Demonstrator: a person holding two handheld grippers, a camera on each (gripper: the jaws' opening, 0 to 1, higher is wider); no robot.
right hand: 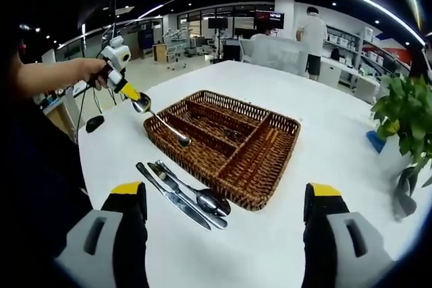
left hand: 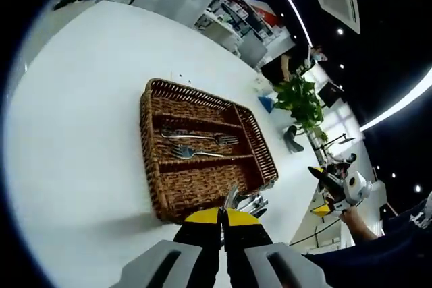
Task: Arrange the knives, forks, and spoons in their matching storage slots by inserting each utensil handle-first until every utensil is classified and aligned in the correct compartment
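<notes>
My left gripper (right hand: pixel 135 96) clamps a spoon (right hand: pixel 162 121) by its bowl, handle dipping into the basket's (right hand: pixel 270 197) near-left slot. My right gripper (right hand: pixel 226 200) hangs wide open. That slanted spoon could slip or lodge crooked.

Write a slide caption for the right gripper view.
Left gripper holds a spoon over the basket.
</notes>
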